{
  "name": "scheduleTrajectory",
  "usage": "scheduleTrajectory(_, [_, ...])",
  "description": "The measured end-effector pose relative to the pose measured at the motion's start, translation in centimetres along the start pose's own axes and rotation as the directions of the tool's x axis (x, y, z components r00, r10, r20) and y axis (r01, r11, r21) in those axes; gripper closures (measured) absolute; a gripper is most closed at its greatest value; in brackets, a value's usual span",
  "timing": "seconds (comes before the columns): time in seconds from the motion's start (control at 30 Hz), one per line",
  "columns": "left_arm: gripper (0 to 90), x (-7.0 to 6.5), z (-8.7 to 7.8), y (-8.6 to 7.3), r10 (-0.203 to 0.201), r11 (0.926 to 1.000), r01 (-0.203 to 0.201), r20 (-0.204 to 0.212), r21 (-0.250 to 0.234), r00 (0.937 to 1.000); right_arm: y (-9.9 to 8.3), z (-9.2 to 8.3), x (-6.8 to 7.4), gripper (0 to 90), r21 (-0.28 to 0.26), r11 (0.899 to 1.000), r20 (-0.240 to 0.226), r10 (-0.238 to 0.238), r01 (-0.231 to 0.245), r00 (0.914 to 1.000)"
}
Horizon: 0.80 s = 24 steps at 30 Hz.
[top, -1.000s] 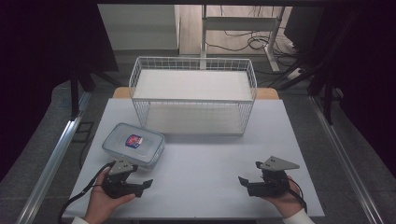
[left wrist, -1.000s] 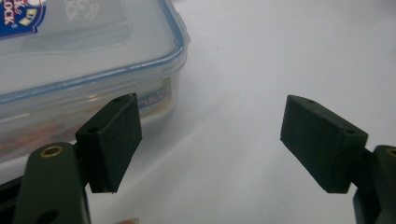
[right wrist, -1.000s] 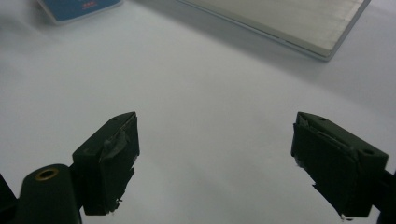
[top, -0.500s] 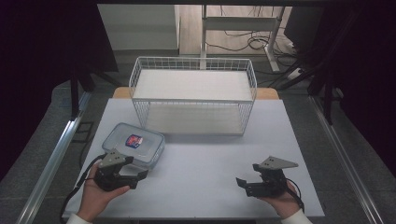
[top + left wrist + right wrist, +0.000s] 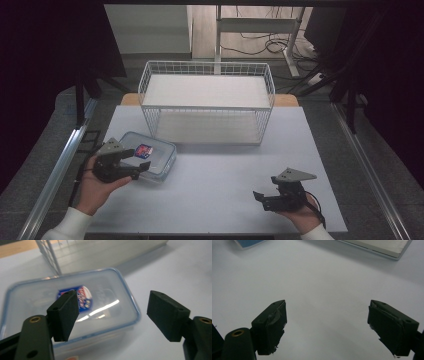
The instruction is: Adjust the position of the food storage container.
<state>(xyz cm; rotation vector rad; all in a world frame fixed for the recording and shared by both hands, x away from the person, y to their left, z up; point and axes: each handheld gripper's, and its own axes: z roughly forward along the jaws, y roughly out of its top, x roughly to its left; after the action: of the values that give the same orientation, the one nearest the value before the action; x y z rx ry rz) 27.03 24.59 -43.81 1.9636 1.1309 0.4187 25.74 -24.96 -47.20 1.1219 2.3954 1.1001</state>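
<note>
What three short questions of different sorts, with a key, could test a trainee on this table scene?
1. True or false: the left tongs are shut on the clear plastic box with the blue-edged lid.
2. Which stands farther from the person: A) the white wire basket, B) the box?
3. Fill in: the right tongs hang open above the bare ____ table.

Key: 1 false, they are open with the box beyond them; 2 A; 3 white.

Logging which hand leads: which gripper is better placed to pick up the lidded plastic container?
Left. The left gripper is open right over the container, one jaw above its lid. The right gripper is open over bare table, well away.
</note>
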Motion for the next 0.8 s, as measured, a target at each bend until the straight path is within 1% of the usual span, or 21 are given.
scheduleTrajectory(0.07, [26.0, 0.6, -0.2, 0.5, 0.002, 1.0000, -0.002, 0.004, -0.009, 1.0000, 0.0, 0.0, 0.0, 16.0, 0.000, 1.000, 0.002, 0.003, -0.003, 1.0000])
scheduleTrajectory(0.17, [29.2, 1.8, -0.4, 1.2, -0.004, 0.9993, 0.004, -0.020, -0.038, 0.9998, 0.0, 0.1, 0.1, 16.0, 0.005, 1.000, 0.003, 0.001, -0.001, 1.0000])
scheduleTrajectory(0.27, [30.8, 3.0, -0.2, 1.6, -0.004, 0.9998, 0.003, -0.047, -0.018, 0.9989, 0.0, 0.3, 0.0, 16.0, 0.012, 1.000, 0.001, 0.002, -0.002, 1.0000])
scheduleTrajectory(0.33, [31.6, 3.7, 0.0, 1.8, -0.012, 0.9999, 0.011, -0.063, -0.012, 0.9980, -0.1, 0.3, 0.0, 16.1, 0.013, 1.000, 0.004, 0.006, -0.006, 1.0000])
scheduleTrajectory(0.43, [33.5, 4.9, 0.1, 2.1, -0.046, 0.9989, 0.045, -0.071, -0.013, 0.9964, -0.1, 0.4, -0.2, 16.1, 0.017, 1.000, 0.007, 0.013, -0.013, 0.9999])
scheduleTrajectory(0.47, [34.0, 5.2, 0.1, 2.1, -0.048, 0.9988, 0.047, -0.076, -0.011, 0.9960, -0.2, 0.4, -0.2, 16.1, 0.021, 1.000, 0.011, 0.016, -0.016, 0.9998])
scheduleTrajectory(0.5, [34.3, 5.2, 0.1, 2.1, -0.048, 0.9988, 0.047, -0.076, -0.011, 0.9960, -0.2, 0.4, -0.2, 16.1, 0.021, 1.000, 0.011, 0.016, -0.016, 0.9998])
scheduleTrajectory(0.53, [35.0, 5.9, 0.2, 2.3, -0.057, 0.9984, 0.057, -0.087, -0.005, 0.9946, -0.2, 0.4, -0.2, 16.1, 0.021, 1.000, 0.016, 0.017, -0.018, 0.9997])
scheduleTrajectory(0.57, [35.3, 5.9, 0.2, 2.3, -0.057, 0.9984, 0.057, -0.087, -0.005, 0.9946, -0.2, 0.4, -0.2, 16.1, 0.021, 1.000, 0.016, 0.017, -0.018, 0.9997])
scheduleTrajectory(0.6, [35.6, 6.4, 0.3, 2.3, -0.060, 0.9981, 0.061, -0.098, 0.005, 0.9934, -0.2, 0.3, -0.2, 16.1, 0.019, 1.000, 0.013, 0.016, -0.016, 0.9998])
scheduleTrajectory(0.63, [35.8, 6.4, 0.3, 2.3, -0.060, 0.9981, 0.061, -0.098, 0.005, 0.9934, -0.2, 0.3, -0.2, 16.1, 0.019, 1.000, 0.013, 0.016, -0.016, 0.9998])
scheduleTrajectory(0.73, [37.5, 7.2, 0.3, 2.6, -0.067, 0.9971, 0.070, -0.110, 0.028, 0.9917, -0.2, 0.3, -0.1, 16.1, 0.021, 1.000, 0.011, 0.011, -0.011, 0.9999])
scheduleTrajectory(0.77, [38.7, 7.2, 0.3, 2.6, -0.067, 0.9971, 0.070, -0.110, 0.028, 0.9917, -0.2, 0.3, -0.1, 16.1, 0.021, 1.000, 0.011, 0.011, -0.011, 0.9999])
scheduleTrajectory(0.8, [41.5, 7.6, 0.3, 2.7, -0.074, 0.9962, 0.079, -0.110, 0.037, 0.9912, -0.2, 0.4, 0.0, 16.1, 0.023, 1.000, 0.008, 0.011, -0.011, 0.9999])
